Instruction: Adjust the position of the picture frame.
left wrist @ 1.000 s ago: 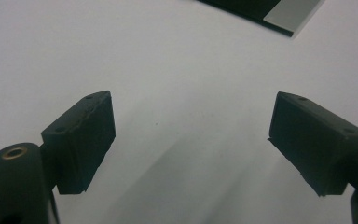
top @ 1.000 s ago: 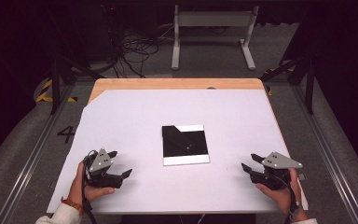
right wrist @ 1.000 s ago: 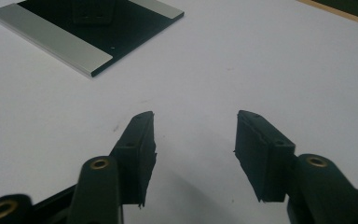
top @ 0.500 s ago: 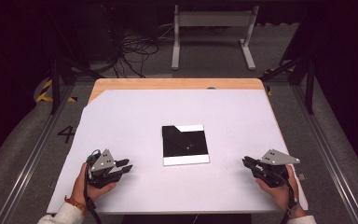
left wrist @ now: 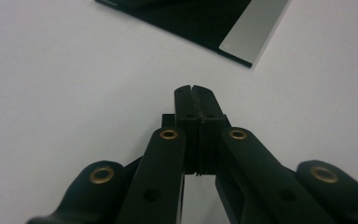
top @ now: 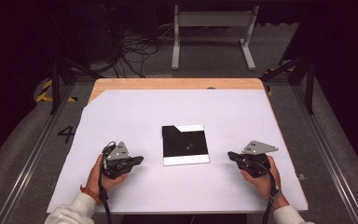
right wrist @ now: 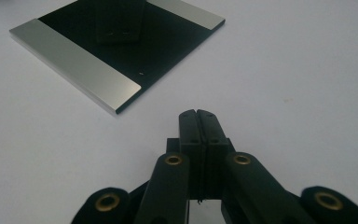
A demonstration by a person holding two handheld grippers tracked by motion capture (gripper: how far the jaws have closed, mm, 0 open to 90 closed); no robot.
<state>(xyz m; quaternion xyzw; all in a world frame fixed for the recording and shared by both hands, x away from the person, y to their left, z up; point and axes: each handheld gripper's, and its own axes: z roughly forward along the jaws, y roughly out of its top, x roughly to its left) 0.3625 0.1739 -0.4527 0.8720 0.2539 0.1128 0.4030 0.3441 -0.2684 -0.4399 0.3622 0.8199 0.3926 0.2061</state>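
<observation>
A flat black square plate (top: 185,143) with silver strips along two edges lies in the middle of the white table top (top: 168,112). My left gripper (top: 140,160) rests to its left, pointing at it, a short gap away. My right gripper (top: 230,154) rests to its right, also pointing at it. Both pairs of jaws have just been closing and are now shut, with nothing between them. In the left gripper view the shut tips (left wrist: 192,88) face a corner of the plate (left wrist: 205,23). In the right gripper view the shut tips (right wrist: 196,112) face the plate's (right wrist: 168,37) near corner.
A strip of bare wood (top: 177,84) shows at the table's far edge. Beyond it on the floor are tangled cables (top: 135,46) and a white metal stand (top: 212,28). Floor rails (top: 335,154) run along both sides of the table.
Both grippers went from open to shut, with nothing taken hold of. Each hand slid a little inward toward the plate, which has not moved.
</observation>
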